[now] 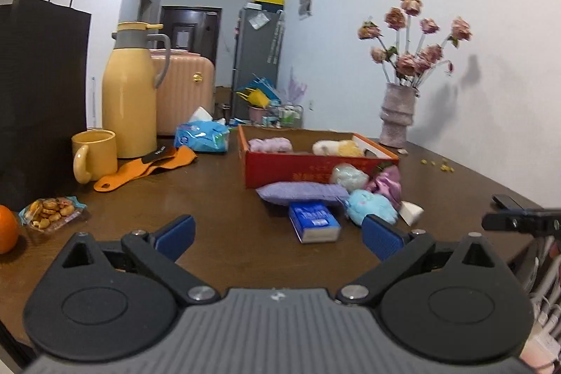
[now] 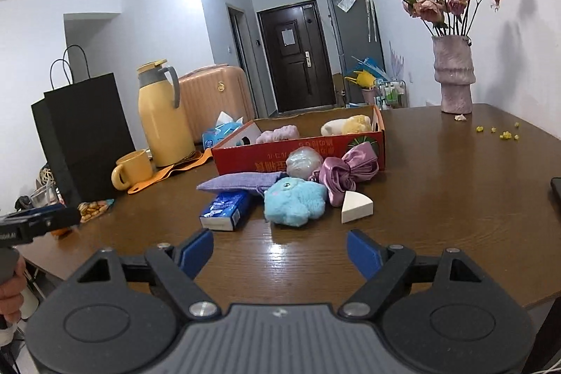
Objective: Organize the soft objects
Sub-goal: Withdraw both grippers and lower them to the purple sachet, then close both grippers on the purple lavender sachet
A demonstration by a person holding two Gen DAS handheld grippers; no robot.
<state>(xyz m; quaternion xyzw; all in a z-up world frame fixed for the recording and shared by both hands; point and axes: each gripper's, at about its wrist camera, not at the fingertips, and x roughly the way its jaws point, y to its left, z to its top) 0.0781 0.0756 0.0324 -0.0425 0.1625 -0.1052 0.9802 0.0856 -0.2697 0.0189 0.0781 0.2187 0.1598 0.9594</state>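
Observation:
A red cardboard box (image 1: 301, 165) (image 2: 245, 156) stands mid-table and holds a pink plush (image 2: 278, 133) and a white and yellow plush (image 2: 345, 125). In front of it lie a lilac pouch (image 2: 238, 182), a light blue plush (image 2: 294, 202), a pale round puff (image 2: 304, 162), a purple satin scrunchie (image 2: 347, 172), a white wedge sponge (image 2: 356, 207) and a blue tissue pack (image 2: 226, 210). My left gripper (image 1: 278, 235) is open and empty, short of the tissue pack (image 1: 314, 220). My right gripper (image 2: 280, 253) is open and empty, short of the blue plush.
On the left stand a black paper bag (image 1: 38, 100), a yellow thermos (image 1: 131, 93), a yellow mug (image 1: 93, 155), an orange strap (image 1: 147, 169), a snack bag (image 1: 51, 211) and an orange (image 1: 7, 230). A vase of dried roses (image 2: 454, 76) stands far right. A dark phone (image 2: 555, 190) lies at the right edge.

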